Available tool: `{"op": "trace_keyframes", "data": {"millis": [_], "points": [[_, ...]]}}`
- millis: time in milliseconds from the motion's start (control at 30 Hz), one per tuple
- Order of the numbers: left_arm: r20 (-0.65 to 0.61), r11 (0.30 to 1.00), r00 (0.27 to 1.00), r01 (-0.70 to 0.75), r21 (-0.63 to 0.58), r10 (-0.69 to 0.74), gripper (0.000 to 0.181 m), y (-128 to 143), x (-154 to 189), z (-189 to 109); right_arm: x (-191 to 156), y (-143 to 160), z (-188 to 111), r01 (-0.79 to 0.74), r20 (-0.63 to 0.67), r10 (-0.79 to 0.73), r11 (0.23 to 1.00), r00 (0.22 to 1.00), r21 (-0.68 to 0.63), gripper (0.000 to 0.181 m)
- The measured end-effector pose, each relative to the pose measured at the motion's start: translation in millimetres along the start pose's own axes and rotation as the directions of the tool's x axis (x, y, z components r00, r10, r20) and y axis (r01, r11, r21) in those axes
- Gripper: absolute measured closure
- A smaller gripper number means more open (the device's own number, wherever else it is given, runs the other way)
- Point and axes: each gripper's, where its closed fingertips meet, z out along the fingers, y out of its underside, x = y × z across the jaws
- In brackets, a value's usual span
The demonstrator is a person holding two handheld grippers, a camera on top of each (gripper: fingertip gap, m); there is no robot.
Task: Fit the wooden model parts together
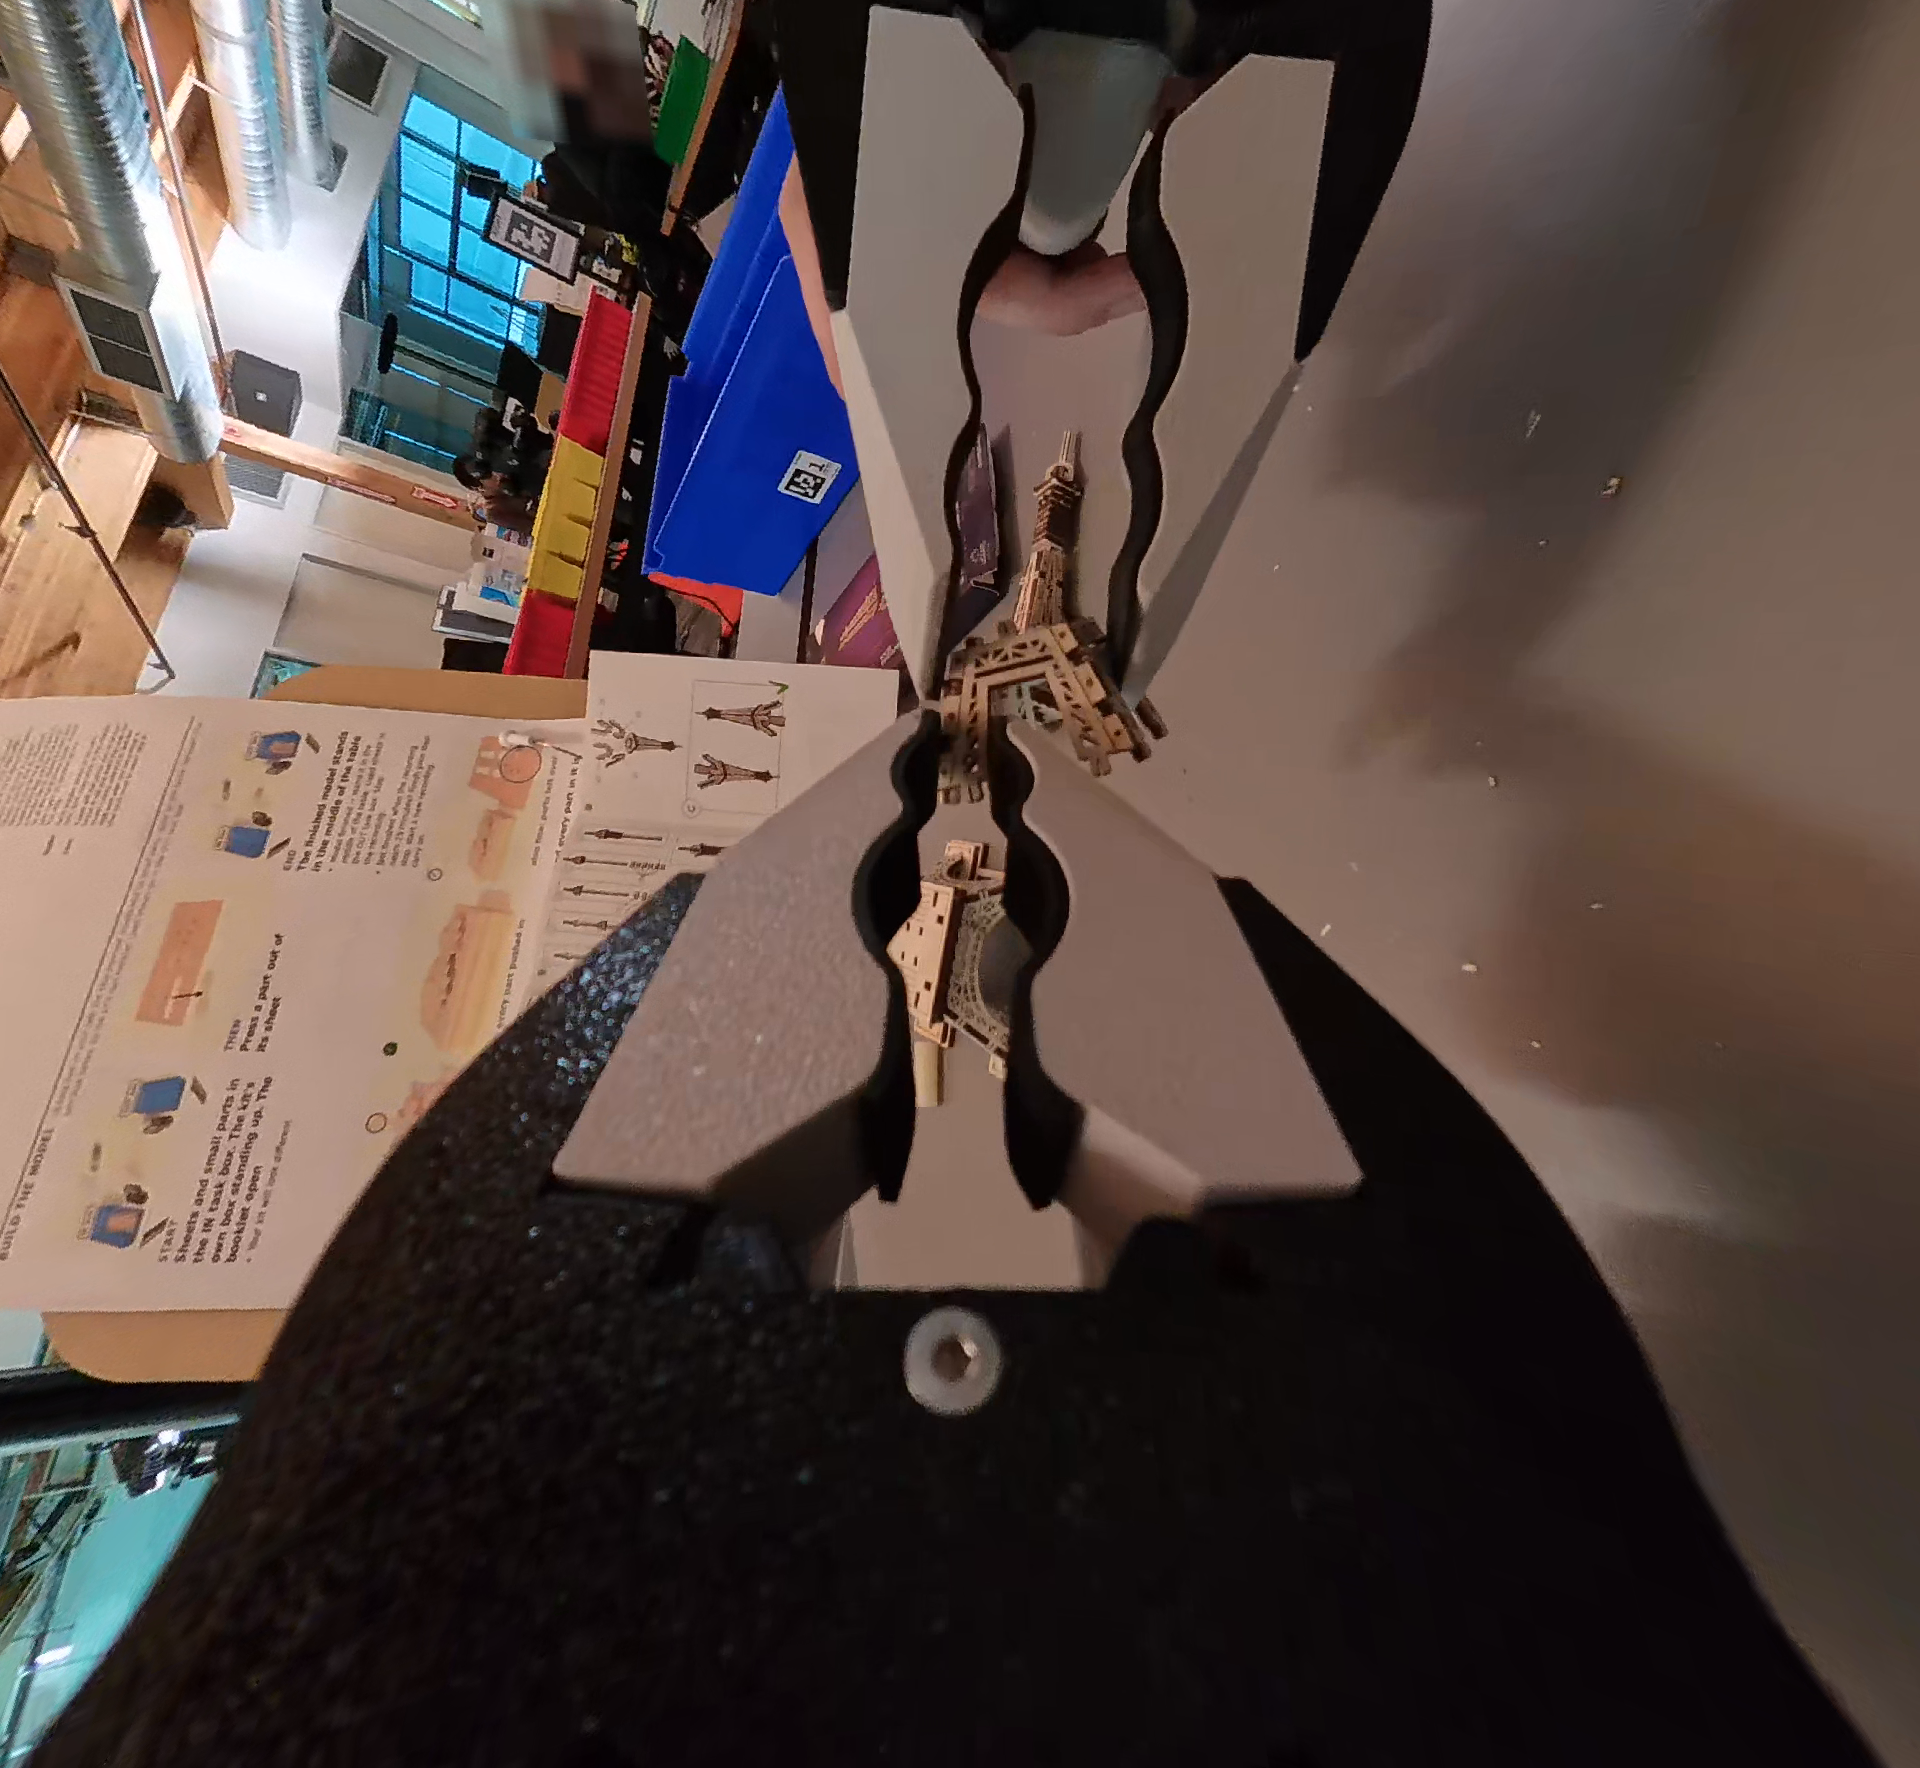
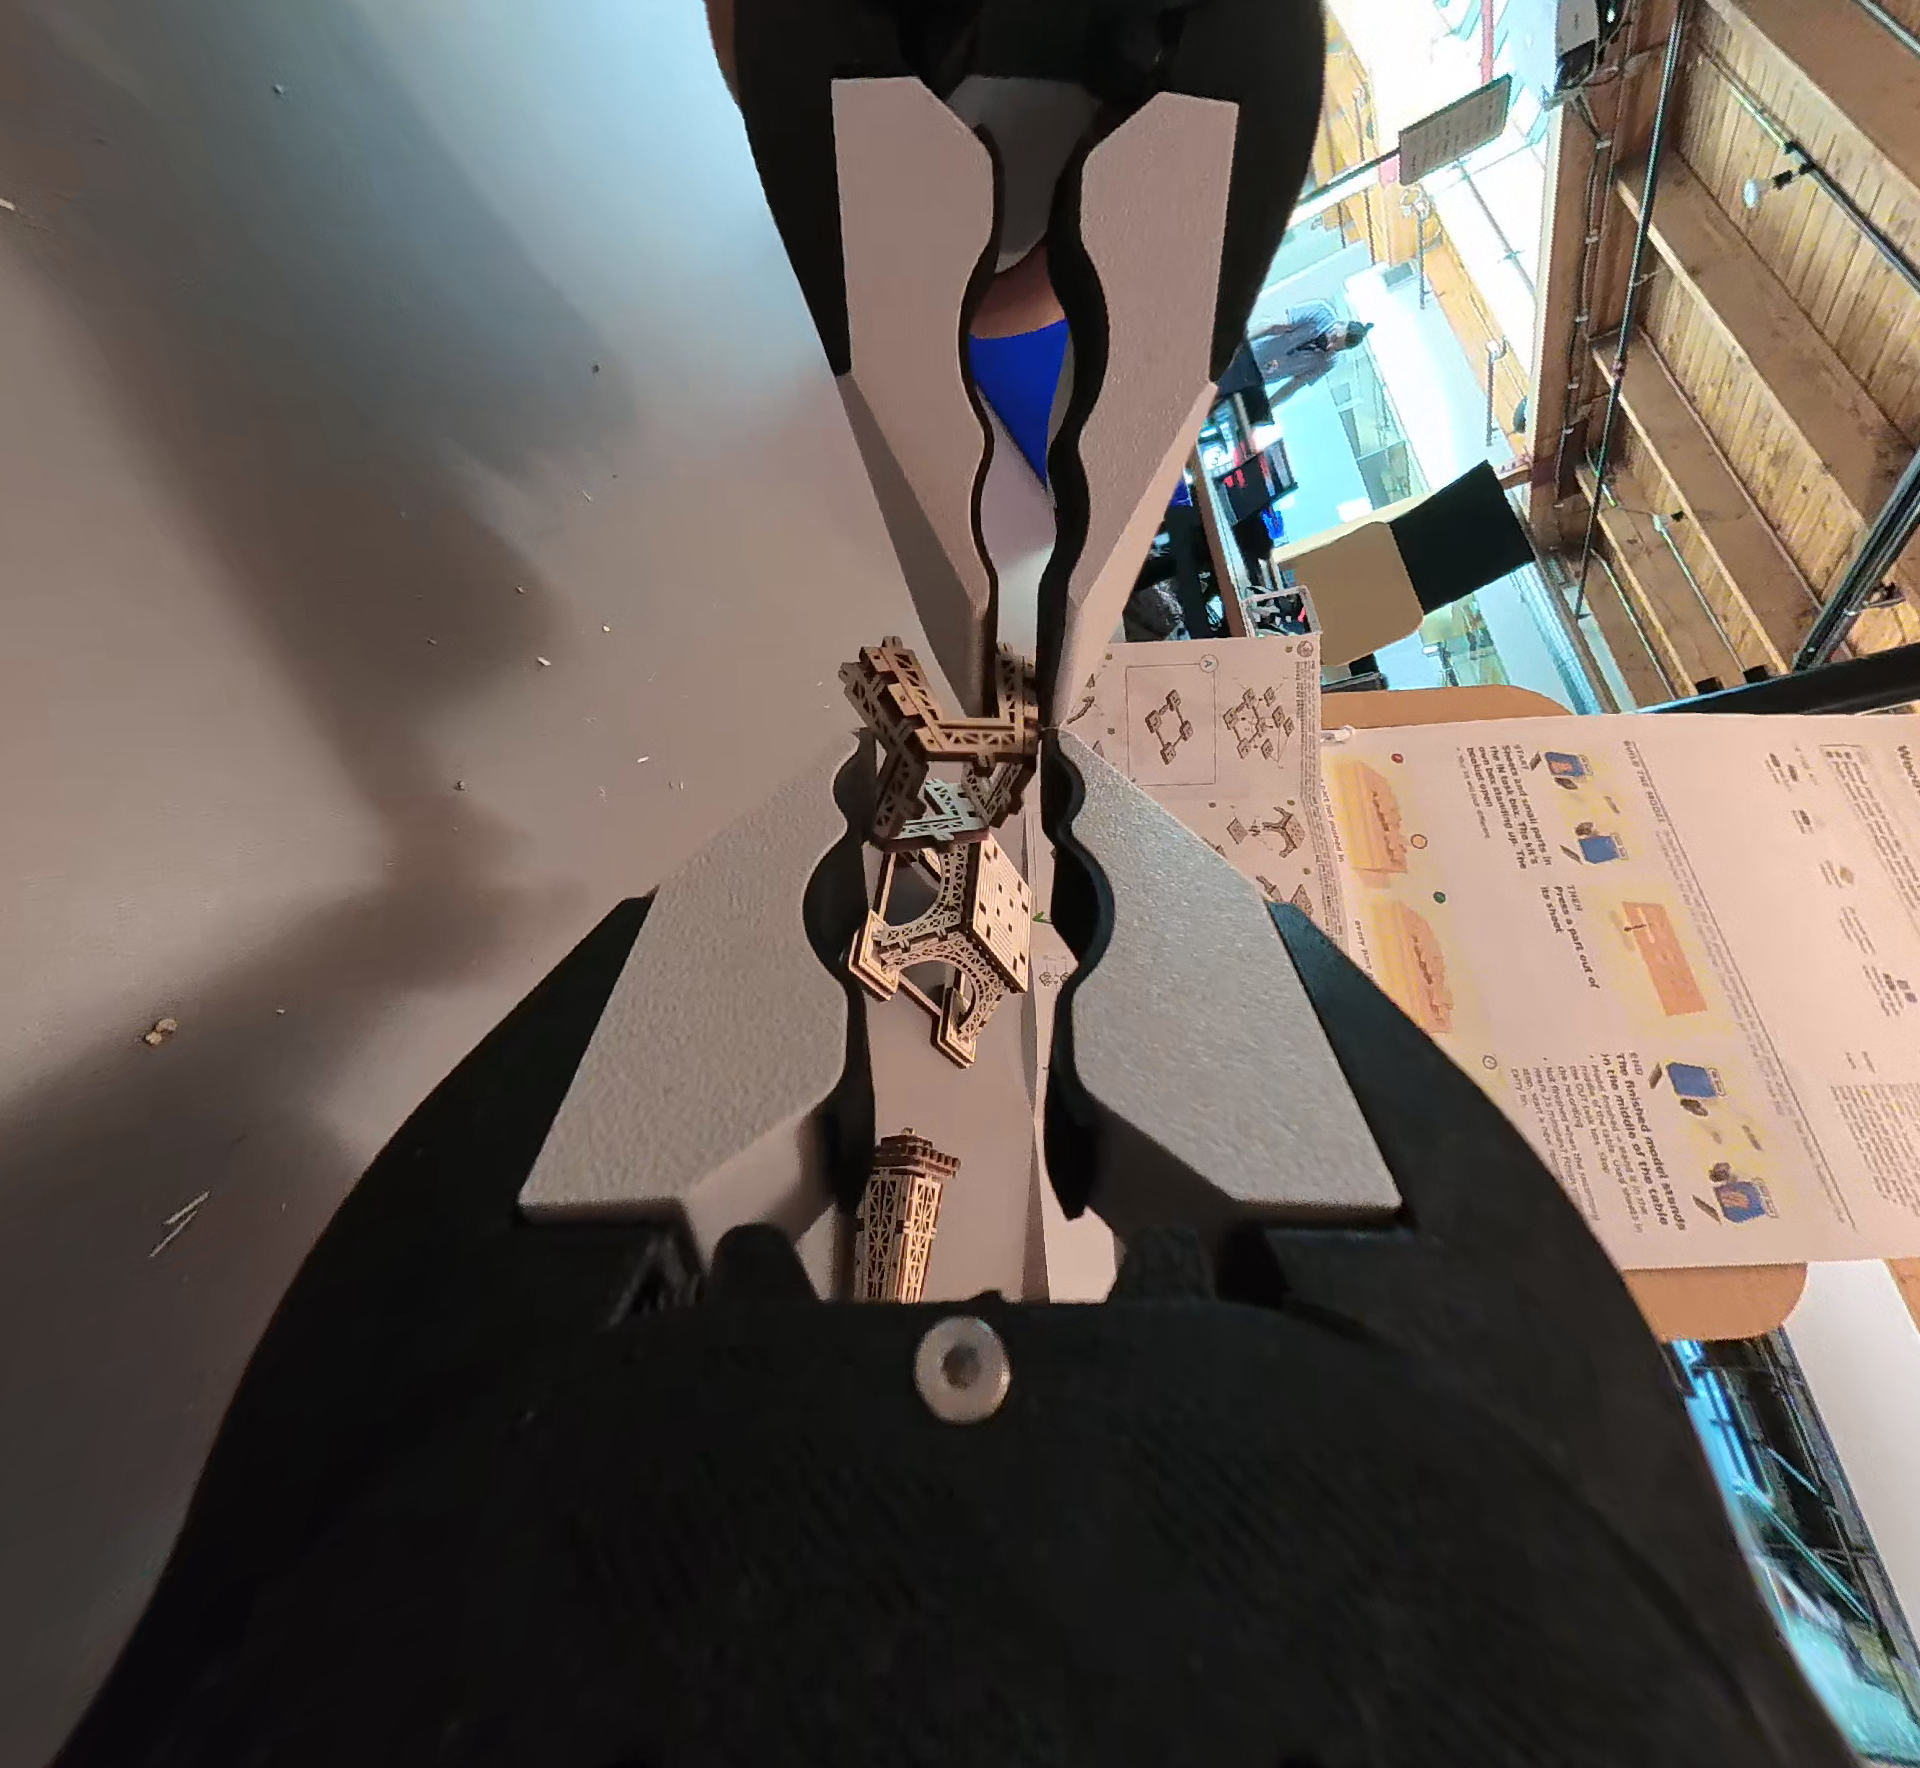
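My two grippers meet tip to tip over the grey table [image 2: 364,575]. My right gripper [image 2: 951,762] is shut on a laser-cut wooden tower [image 2: 945,939], whose spire [image 2: 904,1209] points back between its fingers. In the left wrist view the right gripper [image 1: 1029,669] comes in from the top with the tower [image 1: 1049,555] between its fingers. My left gripper [image 1: 966,747] is shut on a wooden lattice base part [image 1: 956,949]. That part meets the tower's legs [image 1: 1049,690] at the fingertips. In the right wrist view the left gripper [image 2: 1018,679] pinches the leg frame [image 2: 935,731].
A printed instruction sheet [image 1: 260,939] on cardboard lies beside the grippers, also in the right wrist view [image 2: 1610,939]. A blue bin [image 1: 748,388] and a purple box [image 1: 862,617] stand behind. Wood crumbs [image 1: 1610,487] dot the table. The grippers are tip to tip, or close to it.
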Motion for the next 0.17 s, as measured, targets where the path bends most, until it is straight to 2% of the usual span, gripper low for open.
{"op": "trace_keyframes", "data": {"millis": [167], "points": [[0.023, 0.999, 1.0, 0.021, 0.029, -0.021, 0.173, 1.5, -2.4, -0.7, 3.0, 2.4, -0.6, -0.018, -0.012, 0.018, 1.0, 1.0, -0.001, 0.154]]}}
